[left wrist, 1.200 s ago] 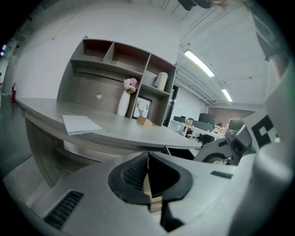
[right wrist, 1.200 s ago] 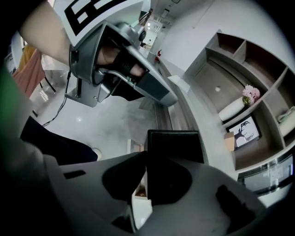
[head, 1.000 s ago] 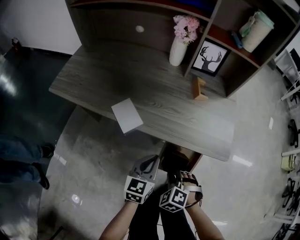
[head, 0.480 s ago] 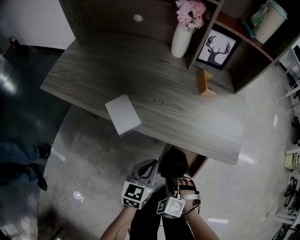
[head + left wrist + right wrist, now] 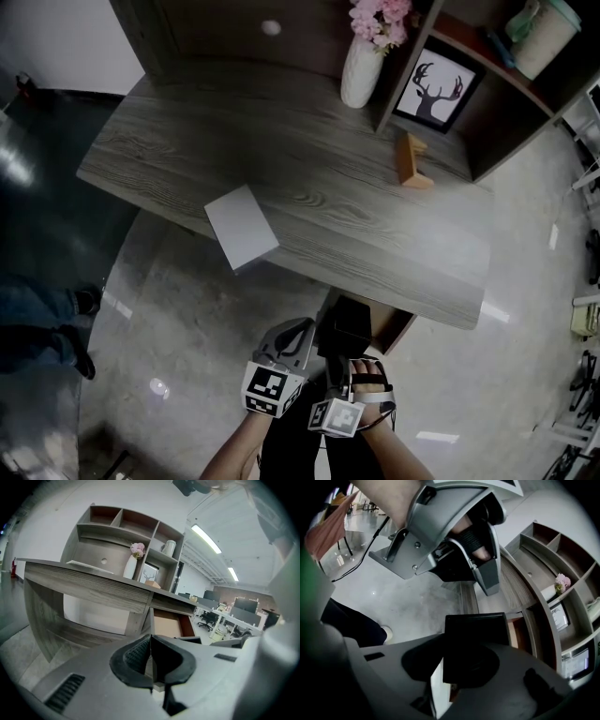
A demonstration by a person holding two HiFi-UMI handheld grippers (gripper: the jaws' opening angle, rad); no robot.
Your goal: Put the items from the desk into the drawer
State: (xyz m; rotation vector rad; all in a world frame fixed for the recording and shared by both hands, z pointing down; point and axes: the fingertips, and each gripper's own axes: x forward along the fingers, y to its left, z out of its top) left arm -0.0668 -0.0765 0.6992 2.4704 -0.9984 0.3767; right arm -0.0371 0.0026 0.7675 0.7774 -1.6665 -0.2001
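The right tool (image 5: 454, 667) has a flat black item (image 5: 476, 634) standing upright between its jaws. The jaws have just been opening and are now partly apart, and a pale sliver shows between the item and one jaw, so the pads no longer look pressed on it. In the head view the item sits just past the tool's tips, over the near edge of the open drawer (image 5: 389, 326), which juts out from under the front of the counter (image 5: 309, 150). The right gripper view shows the drawer's brown inside just beyond the item's far edge. The left tool (image 5: 286, 342) is just beside the right one, on its left, with its jaws closed together on nothing and pointing toward the drawer. On the counter, well apart from both tools, lie a white box (image 5: 242, 226) near the front edge and a small wooden piece (image 5: 410, 161) farther back.
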